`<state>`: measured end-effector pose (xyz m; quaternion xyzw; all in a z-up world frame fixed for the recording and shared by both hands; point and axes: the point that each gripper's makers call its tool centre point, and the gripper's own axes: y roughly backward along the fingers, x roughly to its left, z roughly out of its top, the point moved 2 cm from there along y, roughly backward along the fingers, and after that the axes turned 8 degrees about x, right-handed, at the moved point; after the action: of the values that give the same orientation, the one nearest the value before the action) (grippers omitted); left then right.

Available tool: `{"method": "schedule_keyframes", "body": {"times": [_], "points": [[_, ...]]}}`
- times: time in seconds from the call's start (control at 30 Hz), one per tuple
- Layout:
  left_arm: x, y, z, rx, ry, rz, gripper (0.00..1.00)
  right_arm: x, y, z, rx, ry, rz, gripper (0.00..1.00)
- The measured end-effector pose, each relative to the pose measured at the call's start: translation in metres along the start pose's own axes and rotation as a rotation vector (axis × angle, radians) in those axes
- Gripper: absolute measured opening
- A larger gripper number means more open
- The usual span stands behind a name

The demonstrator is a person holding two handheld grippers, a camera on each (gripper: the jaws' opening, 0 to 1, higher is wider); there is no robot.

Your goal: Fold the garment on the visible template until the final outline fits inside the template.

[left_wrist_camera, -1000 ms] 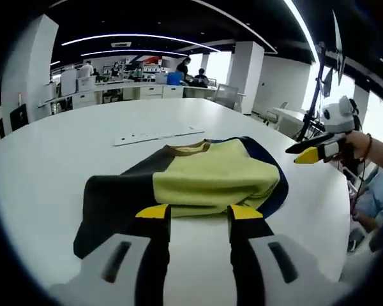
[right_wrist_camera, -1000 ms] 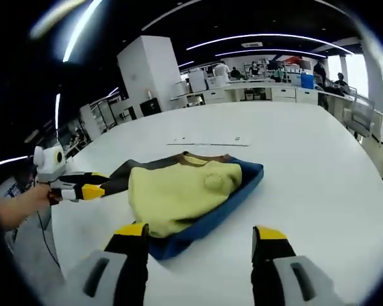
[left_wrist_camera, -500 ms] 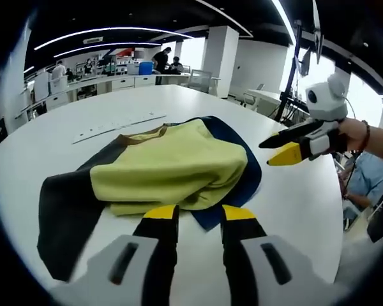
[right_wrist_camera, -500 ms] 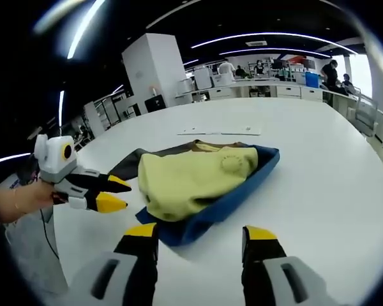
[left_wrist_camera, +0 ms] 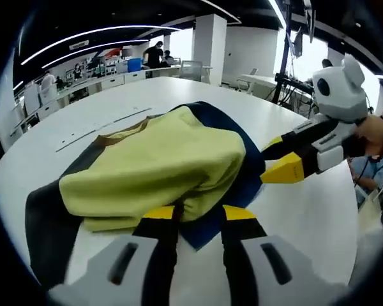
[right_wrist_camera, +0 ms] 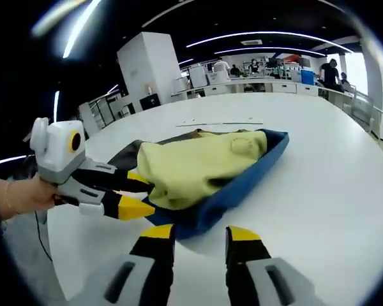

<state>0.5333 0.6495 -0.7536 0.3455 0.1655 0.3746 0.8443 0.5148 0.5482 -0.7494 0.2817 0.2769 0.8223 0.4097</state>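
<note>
- A yellow-green garment lies partly folded and bunched on a white table, its brown-trimmed collar turned toward the far side.
- A dark panel of the garment spreads flat to one side, beyond the yellow fabric.
- Beneath it, a navy-blue template shows along the near and side edges of the pile.
- The folded yellow bulk sits mostly within the blue outline, while the dark panel extends past it.

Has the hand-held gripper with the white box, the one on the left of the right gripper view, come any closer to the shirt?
Yes. That left hand-held gripper has closed in on the garment; its yellow tips now sit at the near edge.
</note>
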Motion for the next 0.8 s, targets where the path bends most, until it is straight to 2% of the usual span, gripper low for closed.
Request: {"method": "schedule_keyframes", "body": {"times": [0.13,0.2,0.23,0.27,0.33,0.43,0.57,0.8], "points": [[0.009,-0.001,-0.001,0.039,-0.035,0.080,0.13,-0.001,-0.005,-0.001,-0.017,-0.022,-0.032,0.15],[0.008,-0.003,0.001,0.042,-0.029,0.073,0.12,-0.001,-0.009,-0.004,-0.016,-0.041,-0.039,0.10],[0.009,-0.003,0.002,0.044,-0.029,0.078,0.10,0.000,-0.011,-0.001,-0.039,-0.037,-0.039,0.06],[0.009,-0.003,0.002,0.047,-0.037,0.081,0.09,0.000,-0.011,-0.003,-0.028,-0.040,-0.045,0.04],[0.009,-0.001,0.003,0.049,-0.040,0.079,0.00,-0.001,-0.011,-0.002,-0.032,-0.038,-0.051,0.01],[0.007,0.005,0.008,0.060,-0.066,0.084,0.00,0.000,-0.006,0.001,-0.040,-0.035,-0.048,0.00],[0.009,0.018,0.022,0.028,-0.099,0.106,0.00,-0.001,0.007,0.007,-0.064,-0.028,-0.046,0.00],[0.020,0.040,0.047,-0.018,-0.086,0.139,0.00,-0.011,0.039,0.015,-0.080,0.022,-0.049,0.00]]}}
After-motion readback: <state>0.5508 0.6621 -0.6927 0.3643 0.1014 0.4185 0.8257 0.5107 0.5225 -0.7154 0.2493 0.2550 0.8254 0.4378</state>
